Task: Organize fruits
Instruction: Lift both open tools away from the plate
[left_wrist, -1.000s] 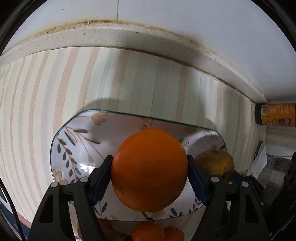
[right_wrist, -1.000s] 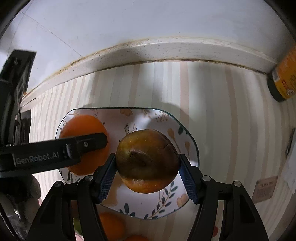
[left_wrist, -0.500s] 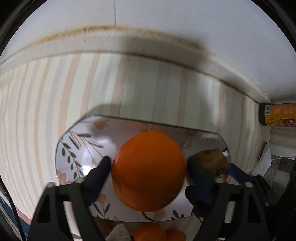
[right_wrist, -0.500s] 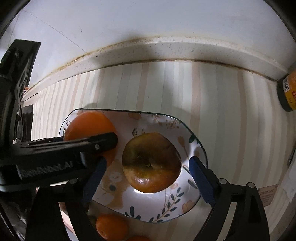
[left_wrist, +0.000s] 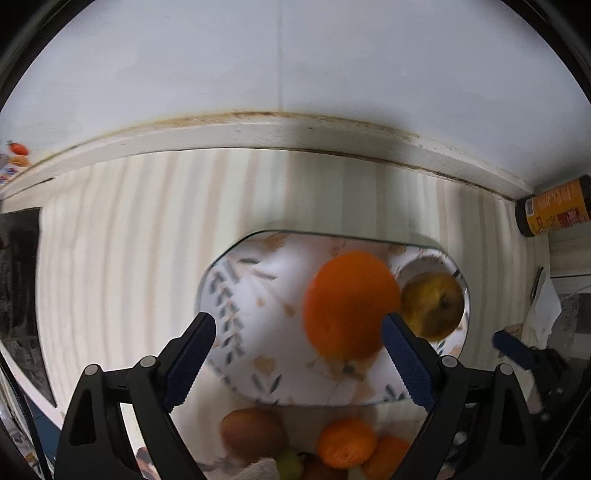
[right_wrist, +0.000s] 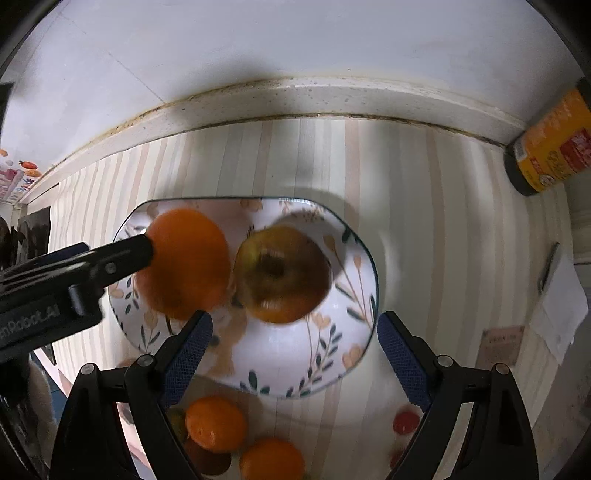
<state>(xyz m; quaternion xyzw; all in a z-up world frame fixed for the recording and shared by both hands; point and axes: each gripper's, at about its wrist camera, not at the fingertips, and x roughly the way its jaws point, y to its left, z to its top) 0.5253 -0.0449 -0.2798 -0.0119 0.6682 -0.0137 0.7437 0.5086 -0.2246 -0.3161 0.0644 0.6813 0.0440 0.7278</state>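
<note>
A floral plate (left_wrist: 258, 321) (right_wrist: 343, 354) lies on the striped countertop. On it rest a large orange (left_wrist: 351, 304) (right_wrist: 184, 264) and a brownish-yellow apple (left_wrist: 432, 304) (right_wrist: 282, 273), side by side and close together. My left gripper (left_wrist: 299, 354) is open and empty, above the plate's near side; its finger also shows in the right wrist view (right_wrist: 92, 266) beside the orange. My right gripper (right_wrist: 295, 350) is open and empty, just near of the apple.
Several loose fruits lie near of the plate: small oranges (left_wrist: 345, 441) (right_wrist: 216, 422), a brown fruit (left_wrist: 251, 432), a small red one (right_wrist: 406, 421). An orange-labelled jar (left_wrist: 550, 210) (right_wrist: 550, 144) stands at the right by the wall. Papers (right_wrist: 557, 306) lie at the right.
Both grippers opened and let go of their fruits onto the plate: left released the orange, right the apple. Both then pulled back and up from the plate.
</note>
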